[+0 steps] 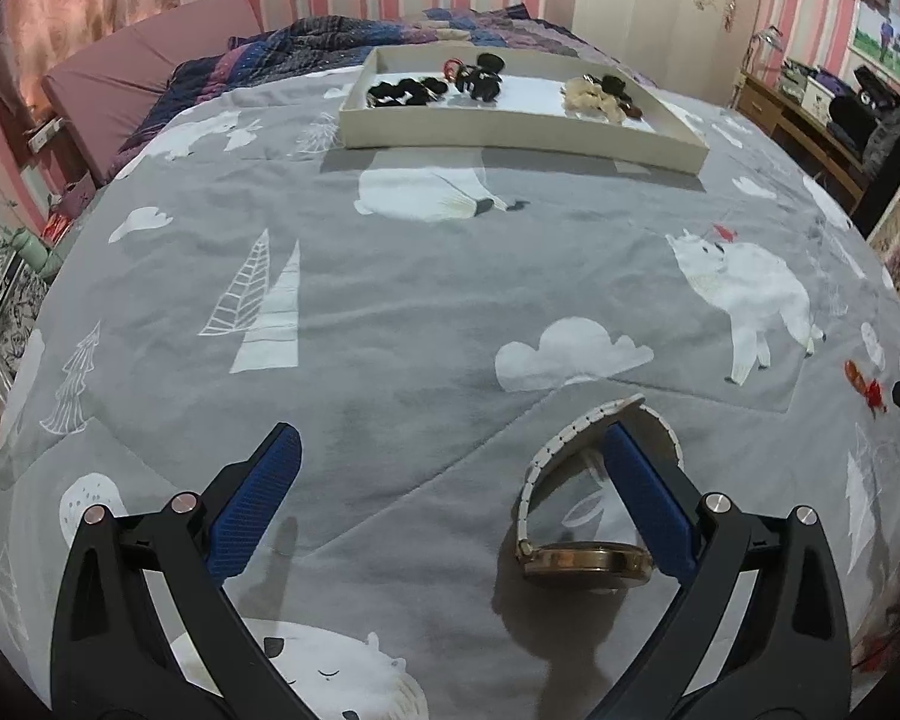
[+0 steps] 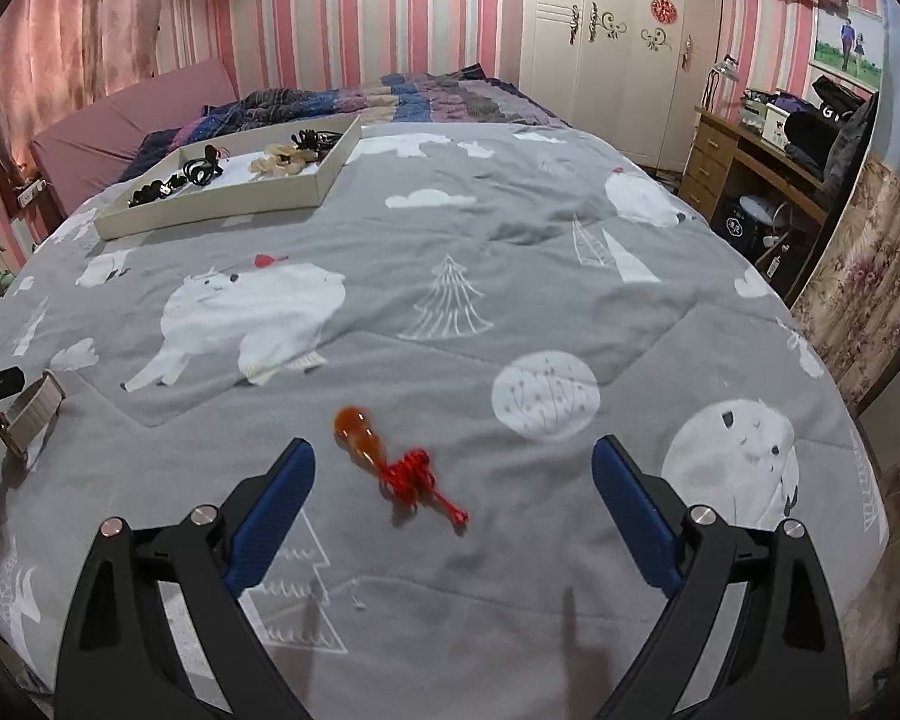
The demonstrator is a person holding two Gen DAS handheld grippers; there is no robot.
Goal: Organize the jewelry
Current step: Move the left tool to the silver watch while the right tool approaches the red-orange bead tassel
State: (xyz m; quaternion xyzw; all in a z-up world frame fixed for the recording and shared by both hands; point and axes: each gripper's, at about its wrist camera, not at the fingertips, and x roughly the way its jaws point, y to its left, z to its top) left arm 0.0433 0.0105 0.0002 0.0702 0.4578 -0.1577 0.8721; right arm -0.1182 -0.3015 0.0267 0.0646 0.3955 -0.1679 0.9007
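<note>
A watch (image 1: pixel 582 561) with a gold case and white strap stands on edge on the grey bedspread, just inside my left gripper's right finger (image 1: pixel 645 504). My left gripper (image 1: pixel 450 450) is open, with the strap loop around that finger's tip. The same watch (image 2: pixel 27 414) shows at the far left of the right wrist view. An orange gourd pendant with red knotted cord (image 2: pixel 384 459) lies between the fingers of my open right gripper (image 2: pixel 453 459), nearer the left one. The pendant (image 1: pixel 864 387) also appears at the right of the left wrist view.
A shallow cream tray (image 1: pixel 510 138) holding black hair ties, a beige scrunchie and other pieces sits far up the bed; the tray (image 2: pixel 210 204) is far left in the right view. A folded quilt (image 1: pixel 306 48) lies behind it. A wooden desk (image 2: pixel 750 162) stands right of the bed.
</note>
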